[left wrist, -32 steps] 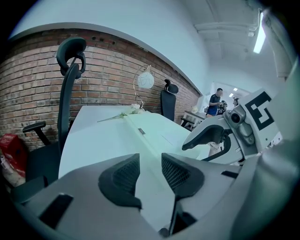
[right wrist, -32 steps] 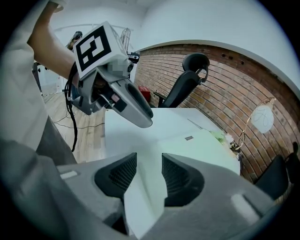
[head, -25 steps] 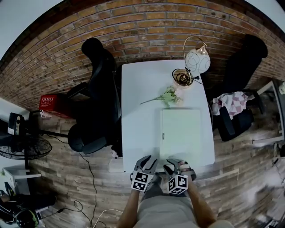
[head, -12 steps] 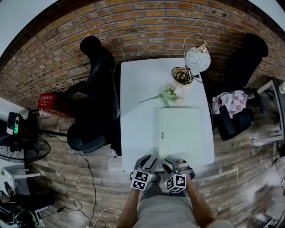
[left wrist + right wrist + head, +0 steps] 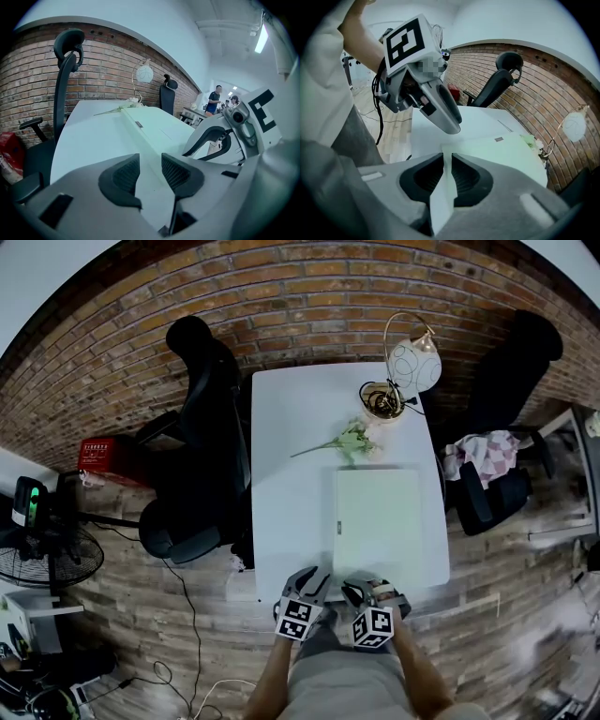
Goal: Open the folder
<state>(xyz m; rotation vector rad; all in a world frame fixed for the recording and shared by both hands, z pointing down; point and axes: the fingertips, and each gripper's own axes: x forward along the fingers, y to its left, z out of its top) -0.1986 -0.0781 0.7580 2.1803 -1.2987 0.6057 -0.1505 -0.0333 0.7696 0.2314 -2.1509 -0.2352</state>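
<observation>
The pale green folder (image 5: 378, 517) lies shut and flat on the near right part of the white table (image 5: 291, 446), so nothing inside it shows. The right gripper (image 5: 446, 174) has just been closing its jaws and pinches the folder's near corner between its pads. The left gripper (image 5: 150, 172) hovers just beside it, jaws slightly apart and gripping nothing. By the lamp (image 5: 413, 367), a small dish (image 5: 382, 401) holds a dark tangle I cannot make out.

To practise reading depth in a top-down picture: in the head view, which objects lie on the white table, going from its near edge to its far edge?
folder → flower sprig → lamp
</observation>
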